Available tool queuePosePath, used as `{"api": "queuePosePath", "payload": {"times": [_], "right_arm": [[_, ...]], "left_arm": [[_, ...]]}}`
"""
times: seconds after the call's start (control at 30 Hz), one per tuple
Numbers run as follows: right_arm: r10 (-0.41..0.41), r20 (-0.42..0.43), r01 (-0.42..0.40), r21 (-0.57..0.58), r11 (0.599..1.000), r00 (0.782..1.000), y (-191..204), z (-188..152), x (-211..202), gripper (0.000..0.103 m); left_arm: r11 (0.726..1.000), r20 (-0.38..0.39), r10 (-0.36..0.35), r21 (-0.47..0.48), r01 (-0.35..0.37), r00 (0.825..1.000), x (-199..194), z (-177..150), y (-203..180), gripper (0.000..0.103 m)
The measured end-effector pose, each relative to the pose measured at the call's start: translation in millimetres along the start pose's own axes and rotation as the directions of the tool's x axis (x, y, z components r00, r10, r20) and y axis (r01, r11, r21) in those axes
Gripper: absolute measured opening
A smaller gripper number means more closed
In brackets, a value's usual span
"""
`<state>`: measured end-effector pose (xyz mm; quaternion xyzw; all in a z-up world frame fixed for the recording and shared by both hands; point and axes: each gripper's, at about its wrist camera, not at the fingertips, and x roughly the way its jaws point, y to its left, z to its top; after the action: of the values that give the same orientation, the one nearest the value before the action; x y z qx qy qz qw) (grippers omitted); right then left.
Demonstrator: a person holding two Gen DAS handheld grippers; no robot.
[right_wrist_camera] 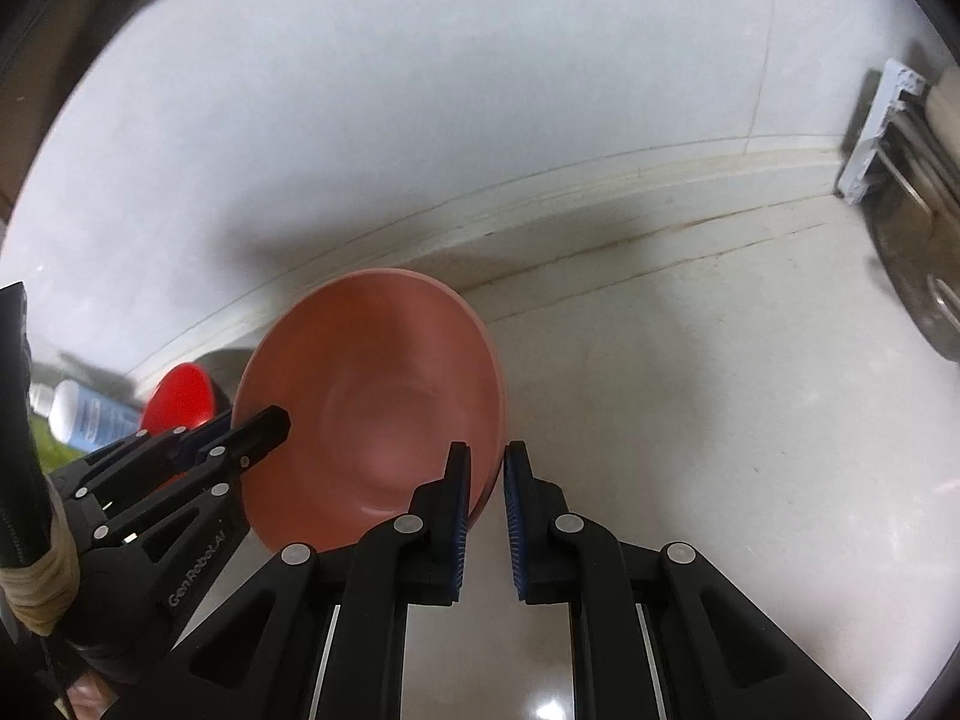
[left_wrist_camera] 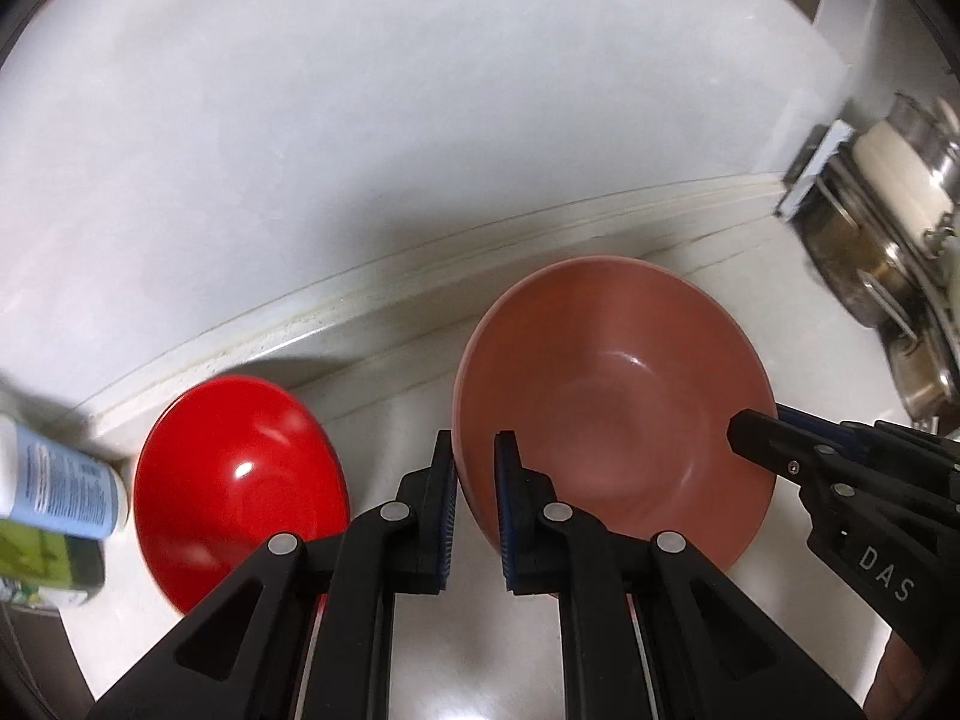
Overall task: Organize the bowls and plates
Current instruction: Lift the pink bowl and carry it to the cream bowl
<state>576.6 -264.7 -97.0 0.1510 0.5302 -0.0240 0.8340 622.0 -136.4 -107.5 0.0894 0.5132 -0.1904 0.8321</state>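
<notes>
The large salmon-pink bowl with a smooth, glossy inside (left_wrist_camera: 618,414) is held by both tools at the same time, one on each side of its rim. The left gripper (left_wrist_camera: 475,480) has its jaws pressed onto the left edge of the rim, with one blue pad inside the bowl and one outside, and the right gripper (right_wrist_camera: 486,492) pinches the opposite edge in the same way. The bowl looks tilted and seems to be a little above the pale stone counter (right_wrist_camera: 690,420), close to the low ledge under the white wall (right_wrist_camera: 420,90), but I cannot tell for sure if its bottom is free of the surface. Just beside it, on its left, the smaller glossy bright red bowl (left_wrist_camera: 240,480) sits alone on the counter, and nothing is touching it. Beside the red bowl lies a white bottle with a light blue label (left_wrist_camera: 66,486), and at the far right stand some steel pots in a rack (left_wrist_camera: 888,240). In my judgement the task is at an early or middle stage: one bowl is in hand and not yet placed, the red bowl is not stacked or moved, and no plate shows in either view.
</notes>
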Motion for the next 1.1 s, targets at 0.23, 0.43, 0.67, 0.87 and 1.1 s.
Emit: {"api": "queuePosePath", "payload": {"times": [0.23, 0.43, 0.67, 0.87, 1.1], "right_arm": [[-0.011, 0.05, 0.012, -0.02, 1.0, 0.999, 0.7, -22.0, -38.6, 0.013], [-0.008, 0.077, 0.01, -0.023, 1.0, 0.997, -2.9, -55.8, -86.0, 0.013], [0.008, 0.097, -0.01, 0.018, 1.0, 0.995, -21.7, -91.6, -113.1, 0.013], [-0.001, 0.107, -0.005, 0.051, 0.999, 0.994, -35.8, -120.3, -131.4, 0.013], [-0.046, 0.113, 0.04, 0.061, 0.997, 0.992, -49.0, -156.0, -154.9, 0.013]], "left_arm": [[1.0, 0.044, -0.019, 0.025, 0.018, 0.999, -51.3, -27.1, -16.2, 0.014], [0.999, 0.06, -0.045, 0.029, 0.044, 0.997, -84.9, -50.8, -34.9, 0.014], [0.996, 0.113, -0.055, 0.07, 0.048, 0.992, -125.0, -85.4, -60.7, 0.014], [0.992, 0.119, -0.087, 0.102, 0.075, 0.989, -139.2, -108.9, -86.4, 0.014], [0.983, 0.087, -0.146, 0.124, 0.134, 0.985, -145.0, -139.7, -110.9, 0.015]]}}
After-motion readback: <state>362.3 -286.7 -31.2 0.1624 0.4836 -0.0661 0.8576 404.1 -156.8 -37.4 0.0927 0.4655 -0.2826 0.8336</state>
